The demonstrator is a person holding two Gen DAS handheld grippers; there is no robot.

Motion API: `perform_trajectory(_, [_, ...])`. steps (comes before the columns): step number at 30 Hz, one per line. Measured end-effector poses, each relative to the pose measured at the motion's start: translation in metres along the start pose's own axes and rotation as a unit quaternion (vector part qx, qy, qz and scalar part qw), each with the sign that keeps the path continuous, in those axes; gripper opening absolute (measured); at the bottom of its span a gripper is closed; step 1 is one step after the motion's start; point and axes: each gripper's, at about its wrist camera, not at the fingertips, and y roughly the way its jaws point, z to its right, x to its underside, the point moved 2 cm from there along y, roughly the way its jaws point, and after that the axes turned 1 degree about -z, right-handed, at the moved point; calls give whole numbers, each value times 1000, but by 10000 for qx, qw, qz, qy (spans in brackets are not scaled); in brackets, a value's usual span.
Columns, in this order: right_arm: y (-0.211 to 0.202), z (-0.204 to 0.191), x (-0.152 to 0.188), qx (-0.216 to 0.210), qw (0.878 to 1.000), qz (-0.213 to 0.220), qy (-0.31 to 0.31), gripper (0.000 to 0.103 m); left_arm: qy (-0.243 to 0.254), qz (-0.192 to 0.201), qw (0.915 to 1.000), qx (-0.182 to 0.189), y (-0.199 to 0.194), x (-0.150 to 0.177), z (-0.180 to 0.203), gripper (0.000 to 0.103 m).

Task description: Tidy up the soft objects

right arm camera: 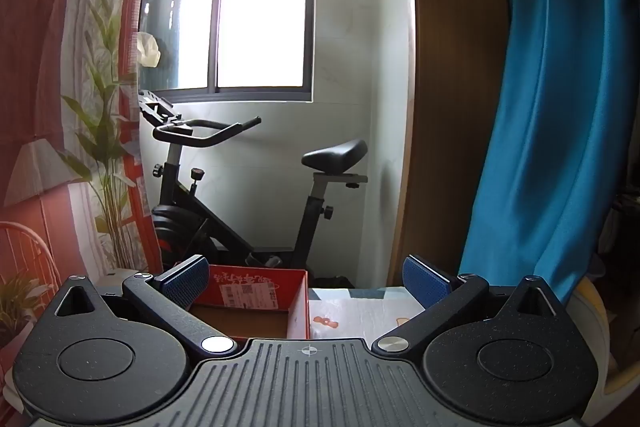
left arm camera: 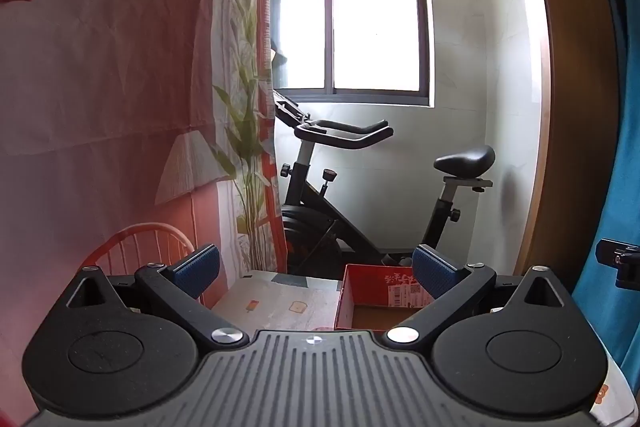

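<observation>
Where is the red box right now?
The red box sits open on the patterned table, low in both views, just in front of the exercise bike.

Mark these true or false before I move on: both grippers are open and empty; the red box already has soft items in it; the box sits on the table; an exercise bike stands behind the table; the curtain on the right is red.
1. The left gripper and right gripper are open and hold nothing. True.
2. The red box already has soft items in it. False: the part of its inside that shows is bare cardboard.
3. The box sits on the table. True.
4. An exercise bike stands behind the table. True.
5. The curtain on the right is red. False: it is blue.
</observation>
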Motion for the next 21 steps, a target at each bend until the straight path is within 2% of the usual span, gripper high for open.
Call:
perform_trajectory(8, [0,0,1,-9,10000,-13,20,103,-9,-50,9994,334,6,-4,-4,103])
perform_trajectory(9, [0,0,1,-13,10000,-9,30,103,0,100,9999,-72,1,-1,-2,103])
perform_trajectory(21, [1,-1,2,-5,10000,-6,26,103,74,86,9999,-29,0,3,-1,103])
